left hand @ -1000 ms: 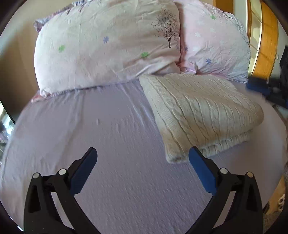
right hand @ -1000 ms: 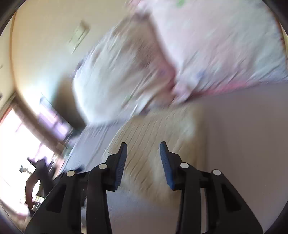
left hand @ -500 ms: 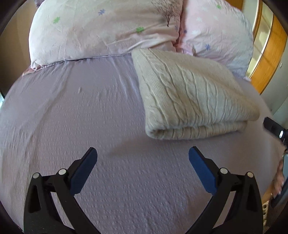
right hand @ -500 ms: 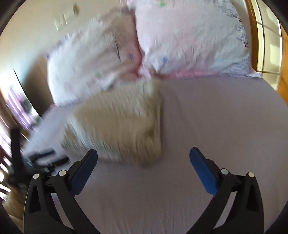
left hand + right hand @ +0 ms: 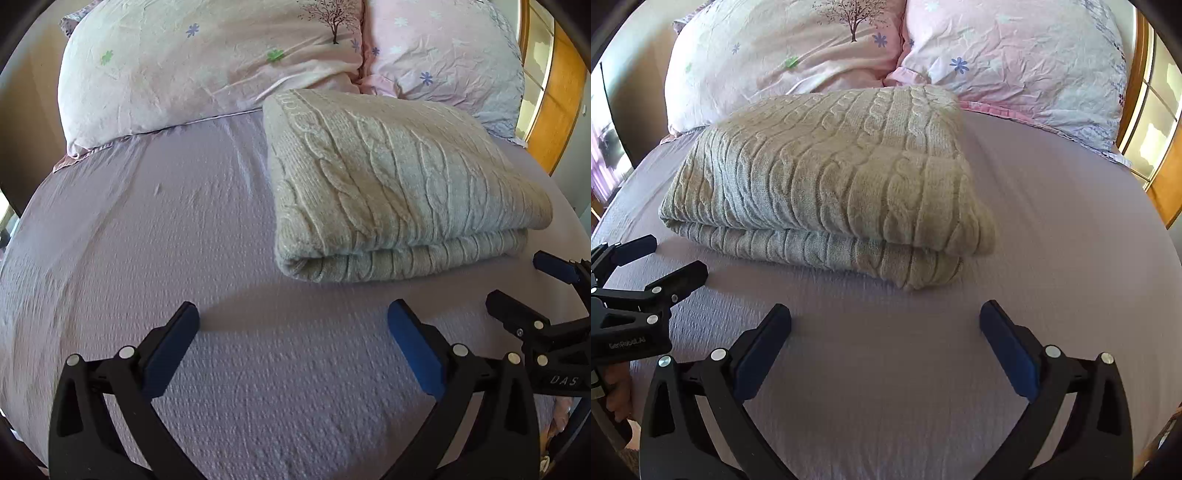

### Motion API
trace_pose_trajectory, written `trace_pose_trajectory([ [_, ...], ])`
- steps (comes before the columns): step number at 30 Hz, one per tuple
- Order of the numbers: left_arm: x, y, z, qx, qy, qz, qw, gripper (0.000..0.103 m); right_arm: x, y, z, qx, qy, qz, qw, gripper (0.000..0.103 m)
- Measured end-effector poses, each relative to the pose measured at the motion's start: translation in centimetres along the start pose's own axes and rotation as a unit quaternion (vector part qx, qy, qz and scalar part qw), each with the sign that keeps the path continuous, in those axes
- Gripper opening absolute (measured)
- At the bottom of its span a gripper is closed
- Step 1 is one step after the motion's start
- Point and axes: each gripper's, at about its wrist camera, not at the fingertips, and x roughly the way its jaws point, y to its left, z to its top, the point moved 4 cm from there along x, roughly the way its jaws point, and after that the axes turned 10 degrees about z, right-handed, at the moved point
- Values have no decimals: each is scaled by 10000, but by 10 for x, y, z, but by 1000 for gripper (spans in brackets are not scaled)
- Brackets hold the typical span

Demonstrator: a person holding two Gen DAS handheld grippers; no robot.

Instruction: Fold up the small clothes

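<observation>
Left gripper [image 5: 293,328]: jaws spread wide and holding nothing, poised low over the bed sheet [image 5: 147,240] just short of the knit's folded edge.
Right gripper [image 5: 885,328]: likewise spread and empty, level with its partner; each tool shows at the edge of the other's view, so the pair sit side by side.
Knitted garment [image 5: 388,184]: one cream cable-knit piece, lying in a thick folded stack on the lavender sheet, its far end touching the pillows; from the left wrist view it sits ahead and to the right, from the right wrist view [image 5: 827,177] ahead and to the left, which puts it between the two tools.
Why so placed: the fold's rounded edge faces the grippers and its layers lie squarely one over another, which suggests a fold already made; the open, clear-standing jaws read as either a release or a pause ahead of another fold.
Pillows: two, floral-printed, one pale pink-cream [image 5: 207,62] and one pinker [image 5: 443,51], propped at the head of the bed and serving as a backstop.
Count: two grippers, four blue pads, one garment, two pillows, one sheet.
Progress, as judged: the garment looks near finished; no other clothes are in view.
</observation>
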Motion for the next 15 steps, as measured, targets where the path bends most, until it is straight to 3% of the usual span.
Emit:
trace_pose_trajectory([
  [15, -1, -1, -3, -21, -35, 18, 10000, 101, -1, 1, -3, -15, -92, -14, 10000, 102],
])
